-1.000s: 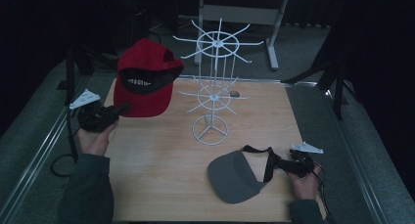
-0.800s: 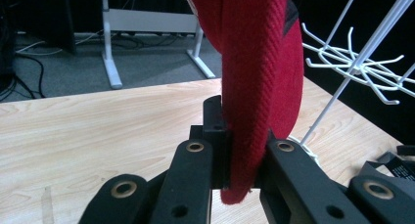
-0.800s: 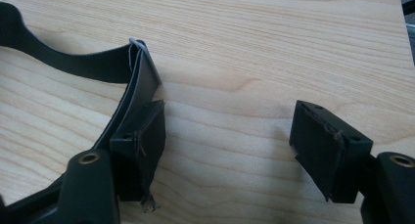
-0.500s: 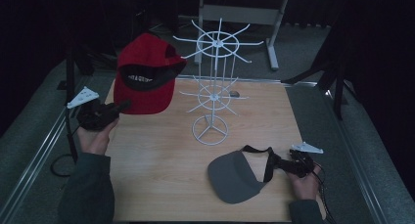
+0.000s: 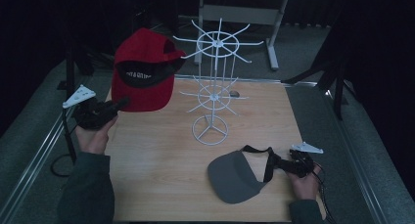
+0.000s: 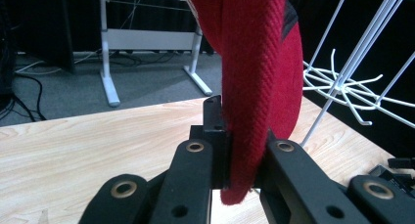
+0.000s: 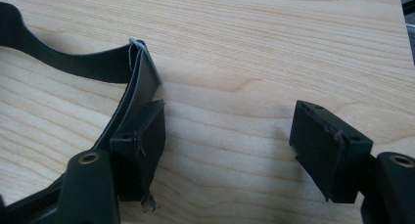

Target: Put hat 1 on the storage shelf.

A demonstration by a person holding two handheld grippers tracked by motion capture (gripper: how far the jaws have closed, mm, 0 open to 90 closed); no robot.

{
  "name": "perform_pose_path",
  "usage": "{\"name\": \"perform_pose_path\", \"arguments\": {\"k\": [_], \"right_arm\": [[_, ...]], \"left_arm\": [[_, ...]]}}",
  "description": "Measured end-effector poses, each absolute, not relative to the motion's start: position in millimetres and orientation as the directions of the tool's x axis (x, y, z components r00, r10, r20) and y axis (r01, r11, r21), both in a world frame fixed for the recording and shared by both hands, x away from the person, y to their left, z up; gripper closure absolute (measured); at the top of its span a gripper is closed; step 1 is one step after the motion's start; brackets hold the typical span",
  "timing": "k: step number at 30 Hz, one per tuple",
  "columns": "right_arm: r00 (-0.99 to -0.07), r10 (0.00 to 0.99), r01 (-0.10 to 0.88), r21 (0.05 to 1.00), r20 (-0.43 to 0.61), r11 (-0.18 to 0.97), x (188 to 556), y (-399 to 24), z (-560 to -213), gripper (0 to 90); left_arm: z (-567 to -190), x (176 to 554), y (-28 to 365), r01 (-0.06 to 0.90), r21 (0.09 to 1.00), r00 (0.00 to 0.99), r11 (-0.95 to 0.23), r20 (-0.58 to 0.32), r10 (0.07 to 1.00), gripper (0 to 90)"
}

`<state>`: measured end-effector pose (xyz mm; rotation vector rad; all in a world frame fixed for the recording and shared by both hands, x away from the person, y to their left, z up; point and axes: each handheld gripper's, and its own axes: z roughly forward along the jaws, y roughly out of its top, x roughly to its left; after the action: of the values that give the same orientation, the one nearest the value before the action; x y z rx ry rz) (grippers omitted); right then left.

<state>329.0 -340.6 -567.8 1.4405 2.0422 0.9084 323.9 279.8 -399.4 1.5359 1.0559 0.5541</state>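
High view is showing the left gripper clamping the red cap beside the wire rack; hooking it wants a steady lift. The right gripper is gaping beside the grey visor.

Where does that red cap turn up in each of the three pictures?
High view: red cap upper left, held up beside the white wire rack.
Left gripper view: its brim hangs top centre, clamped by the left gripper.
Right gripper view: not in it.
Shared landmark: the wooden table.
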Motion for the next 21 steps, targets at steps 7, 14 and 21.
{"name": "perform_pose_path", "arguments": {"k": [7,14,21], "right_arm": [[-0.332,0.943,0.626,0.746,-0.008,0.227,329.0,-340.6,-567.8,29.3],[-0.333,0.943,0.626,0.746,-0.008,0.227,329.0,-340.6,-567.8,29.3],[-0.333,0.943,0.627,0.745,-0.008,0.227,329.0,-340.7,-567.7,29.3]], "left_arm": [[-395.9,323.0,280.2,0.312,0.949,0.489,0.038,-0.194,0.851,86.0],[-393.2,322.8,279.5,0.299,0.953,0.492,0.048,-0.197,0.848,86.0],[-389.0,322.0,277.8,0.283,0.957,0.499,0.058,-0.198,0.843,86.0]]}}
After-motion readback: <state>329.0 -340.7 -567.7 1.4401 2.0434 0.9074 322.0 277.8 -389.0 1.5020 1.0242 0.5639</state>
